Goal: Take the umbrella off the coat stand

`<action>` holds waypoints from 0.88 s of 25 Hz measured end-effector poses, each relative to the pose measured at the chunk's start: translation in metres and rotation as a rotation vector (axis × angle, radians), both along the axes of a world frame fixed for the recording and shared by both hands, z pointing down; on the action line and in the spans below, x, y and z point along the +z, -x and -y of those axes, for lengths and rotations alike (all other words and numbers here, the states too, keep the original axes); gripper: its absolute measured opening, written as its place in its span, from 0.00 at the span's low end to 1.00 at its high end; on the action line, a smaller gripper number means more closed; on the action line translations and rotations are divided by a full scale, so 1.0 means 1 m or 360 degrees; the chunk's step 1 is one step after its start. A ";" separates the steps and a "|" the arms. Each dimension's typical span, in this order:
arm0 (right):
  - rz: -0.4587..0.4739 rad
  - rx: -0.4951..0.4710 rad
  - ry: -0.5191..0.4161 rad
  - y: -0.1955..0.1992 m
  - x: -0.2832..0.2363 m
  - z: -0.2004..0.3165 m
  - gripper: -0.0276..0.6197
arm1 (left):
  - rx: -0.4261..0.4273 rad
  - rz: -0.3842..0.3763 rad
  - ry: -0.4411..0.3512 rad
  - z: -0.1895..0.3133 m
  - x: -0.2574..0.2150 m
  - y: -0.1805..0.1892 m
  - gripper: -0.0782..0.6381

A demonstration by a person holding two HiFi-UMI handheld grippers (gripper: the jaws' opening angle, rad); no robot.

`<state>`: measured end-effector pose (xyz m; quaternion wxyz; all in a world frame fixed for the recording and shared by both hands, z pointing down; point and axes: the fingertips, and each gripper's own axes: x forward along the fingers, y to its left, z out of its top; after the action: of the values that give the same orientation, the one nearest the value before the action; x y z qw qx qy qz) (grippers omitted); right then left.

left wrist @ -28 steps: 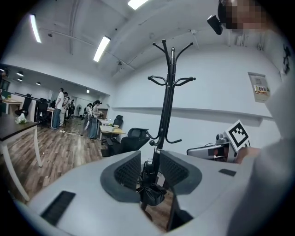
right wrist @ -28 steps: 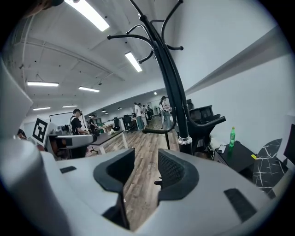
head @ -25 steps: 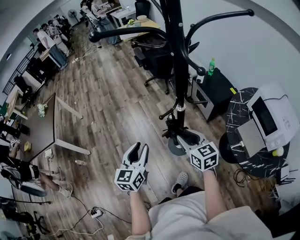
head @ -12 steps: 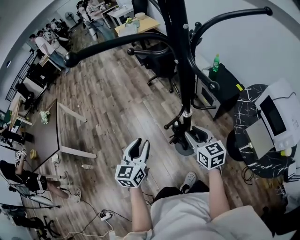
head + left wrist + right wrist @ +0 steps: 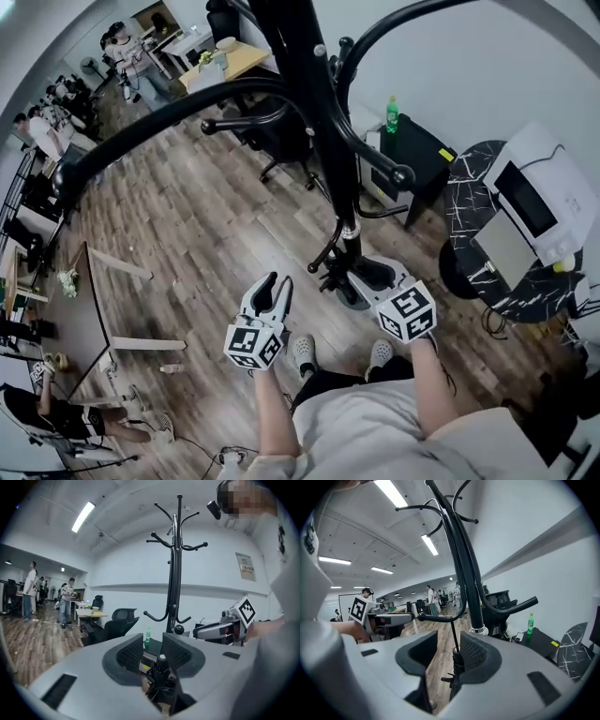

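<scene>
Office — desks (image 5: 225, 64), swivel chairs (image 5: 277, 141), printer (image 5: 544, 202).

left tongs (image 5: 152, 645) spread apart, folded black umbrella (image 5: 161, 680) seen beyond the gap, coat stand (image 5: 176, 573) behind

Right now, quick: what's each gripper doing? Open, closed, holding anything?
Left gripper: open, holding nothing.
Right gripper: open, jaws either side of the umbrella hanging on the coat stand, not clamped.
</scene>
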<state>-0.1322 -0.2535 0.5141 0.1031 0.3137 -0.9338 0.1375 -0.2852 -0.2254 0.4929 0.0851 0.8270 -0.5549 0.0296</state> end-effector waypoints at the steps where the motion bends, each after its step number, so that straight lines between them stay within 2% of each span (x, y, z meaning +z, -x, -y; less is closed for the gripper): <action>1: 0.0000 0.0021 -0.0014 0.001 -0.001 0.003 0.29 | 0.0048 -0.0005 -0.0020 0.007 0.002 -0.002 0.30; 5: -0.0021 0.0123 -0.0054 0.006 0.000 0.015 0.29 | 0.0277 0.0096 -0.0065 0.021 0.020 -0.023 0.30; 10: -0.0037 0.0283 -0.0043 0.011 0.003 0.021 0.29 | 0.0592 0.0113 0.0011 0.030 0.042 -0.043 0.30; 14: -0.0035 0.0400 -0.0061 0.011 0.009 0.022 0.28 | 0.0829 0.0125 -0.0010 0.045 0.047 -0.061 0.30; 22: -0.0016 0.0588 -0.0026 0.004 0.017 0.019 0.27 | 0.1065 0.0111 0.0001 0.065 0.049 -0.086 0.30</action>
<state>-0.1358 -0.2721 0.5315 0.0783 0.4815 -0.8608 0.1450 -0.1997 -0.2909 0.5422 0.0520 0.9618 -0.2552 0.0843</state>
